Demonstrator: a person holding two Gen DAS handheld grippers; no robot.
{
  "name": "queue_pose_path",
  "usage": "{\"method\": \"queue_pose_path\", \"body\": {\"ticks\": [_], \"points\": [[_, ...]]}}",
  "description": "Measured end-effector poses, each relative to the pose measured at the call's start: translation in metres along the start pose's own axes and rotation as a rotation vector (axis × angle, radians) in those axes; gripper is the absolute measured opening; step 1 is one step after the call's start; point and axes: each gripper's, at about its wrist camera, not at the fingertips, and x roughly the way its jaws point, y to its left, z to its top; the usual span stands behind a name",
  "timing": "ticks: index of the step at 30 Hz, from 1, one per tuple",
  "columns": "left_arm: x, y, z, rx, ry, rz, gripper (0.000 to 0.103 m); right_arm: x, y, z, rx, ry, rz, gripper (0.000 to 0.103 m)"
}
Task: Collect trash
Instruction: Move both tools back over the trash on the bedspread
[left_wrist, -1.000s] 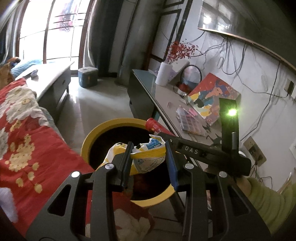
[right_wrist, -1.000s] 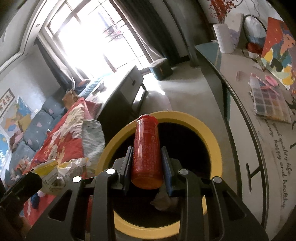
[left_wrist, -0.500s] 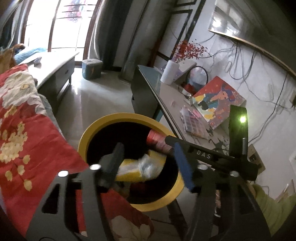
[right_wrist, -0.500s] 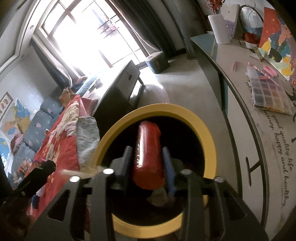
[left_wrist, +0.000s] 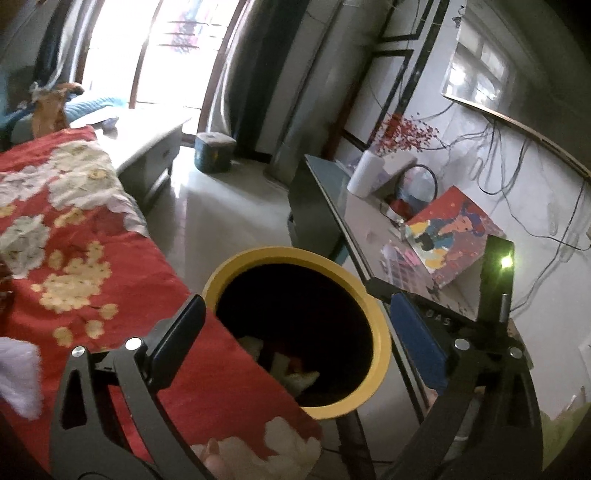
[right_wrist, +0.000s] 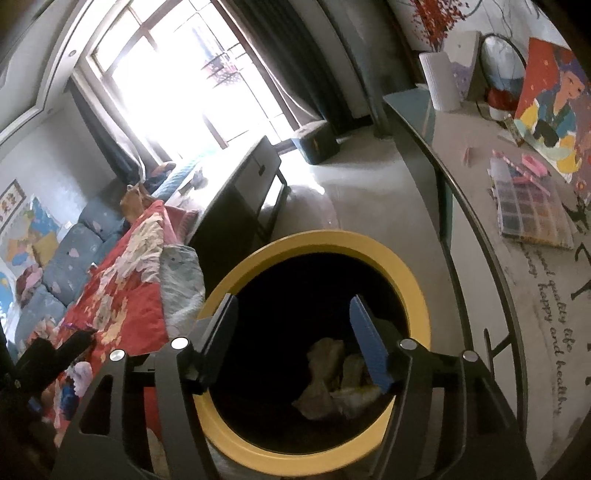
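A yellow-rimmed bin (left_wrist: 376, 321) (right_wrist: 402, 273) with a dark inside stands between the bed and the desk. Crumpled wrappers (right_wrist: 332, 384) (left_wrist: 291, 369) lie at its bottom. My left gripper (left_wrist: 299, 325) hangs over the bin's rim, its jaws still opening and very wide, with nothing between them. My right gripper (right_wrist: 295, 317) is right above the bin's mouth, jaws also opening, and empty. The red can is not visible; the bin's depth is too dark to make it out. In the right wrist view the left gripper's tip (right_wrist: 59, 350) shows at the lower left.
A red flowered blanket (left_wrist: 74, 258) (right_wrist: 118, 288) covers the bed left of the bin and touches its rim. On the right runs a glass-topped desk (right_wrist: 517, 266) with a bead box (right_wrist: 532, 214), a painting (left_wrist: 454, 236) and a white vase (left_wrist: 365, 177). A low cabinet (right_wrist: 251, 184) stands near the window.
Both grippers opened. The yellow wrapper dropped from the left one and the red can from the right one into the bin. The left gripper shifted sideways towards the bed.
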Motion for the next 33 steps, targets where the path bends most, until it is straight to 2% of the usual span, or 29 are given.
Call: {"method": "queue_pose_path", "body": {"ticks": [9,33], "points": [[-0.029,0.008,0.000,0.003,-0.057,0.078,0.092,-0.009,0.025,0.001,-0.052,-0.016,0.027,0.065],[-0.093,0.056,-0.001,-0.080,-0.195,0.208,0.092,-0.017,0.111,-0.013,-0.217,0.007,0.139,0.068]]}}
